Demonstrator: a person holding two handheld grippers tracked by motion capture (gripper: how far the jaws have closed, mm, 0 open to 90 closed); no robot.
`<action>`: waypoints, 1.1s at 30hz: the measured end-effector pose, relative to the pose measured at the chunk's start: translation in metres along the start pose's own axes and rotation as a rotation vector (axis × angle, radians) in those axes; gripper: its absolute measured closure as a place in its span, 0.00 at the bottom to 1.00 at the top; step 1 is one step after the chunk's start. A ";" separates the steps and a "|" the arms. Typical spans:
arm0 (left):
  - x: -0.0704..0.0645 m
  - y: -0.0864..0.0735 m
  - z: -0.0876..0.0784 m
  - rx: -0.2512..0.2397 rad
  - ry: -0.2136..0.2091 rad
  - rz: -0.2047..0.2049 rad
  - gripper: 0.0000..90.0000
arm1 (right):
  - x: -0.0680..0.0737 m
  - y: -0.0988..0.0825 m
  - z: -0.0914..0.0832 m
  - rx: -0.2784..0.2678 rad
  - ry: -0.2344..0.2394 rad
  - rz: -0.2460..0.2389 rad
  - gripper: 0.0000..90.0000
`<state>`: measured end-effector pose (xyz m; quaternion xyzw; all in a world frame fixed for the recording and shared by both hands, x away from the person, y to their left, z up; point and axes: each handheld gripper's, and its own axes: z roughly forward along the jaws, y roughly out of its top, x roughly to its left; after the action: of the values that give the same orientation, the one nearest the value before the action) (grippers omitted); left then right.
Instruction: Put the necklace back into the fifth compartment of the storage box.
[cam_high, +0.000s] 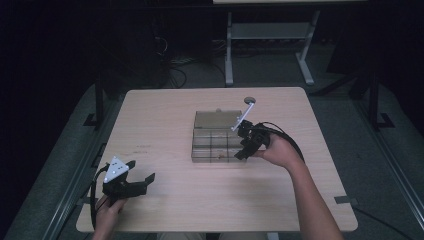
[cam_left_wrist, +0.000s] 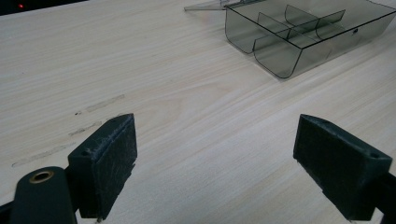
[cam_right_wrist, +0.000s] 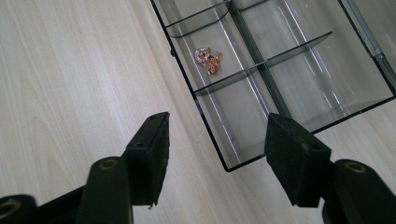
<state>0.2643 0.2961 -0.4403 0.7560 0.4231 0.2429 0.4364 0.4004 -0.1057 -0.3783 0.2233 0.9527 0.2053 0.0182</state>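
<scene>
A clear smoky plastic organiser box (cam_high: 217, 144) with divided compartments sits open on the wooden table, its lid (cam_high: 216, 119) laid flat behind it. A small copper-pink trinket (cam_right_wrist: 208, 59) lies in one front compartment (cam_high: 219, 155). My right gripper (cam_high: 243, 145) hovers over the box's right front corner (cam_right_wrist: 227, 164), jaws open and empty (cam_right_wrist: 217, 154). My left gripper (cam_high: 142, 172) stands open near the table's front left, above bare wood (cam_left_wrist: 215, 154), with the box (cam_left_wrist: 303, 35) well ahead of it.
A small grey round disc (cam_high: 249, 100) lies on the table behind the box. Faint scuff marks (cam_left_wrist: 95, 103) streak the wood near the left gripper. A white desk frame (cam_high: 270, 35) and cables stand on the floor beyond the table's far edge.
</scene>
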 end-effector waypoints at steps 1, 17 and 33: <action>0.000 0.000 0.000 0.000 0.000 0.001 0.15 | 0.000 -0.001 0.000 -0.001 0.001 0.002 0.43; 0.000 0.000 0.000 0.004 0.001 0.003 0.15 | 0.004 -0.014 -0.007 -0.013 -0.009 0.001 0.38; 0.000 0.000 0.000 0.004 0.003 0.000 0.15 | 0.006 -0.038 -0.015 -0.019 -0.022 0.027 0.37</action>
<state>0.2644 0.2960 -0.4408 0.7566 0.4241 0.2433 0.4342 0.3775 -0.1400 -0.3796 0.2381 0.9474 0.2122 0.0280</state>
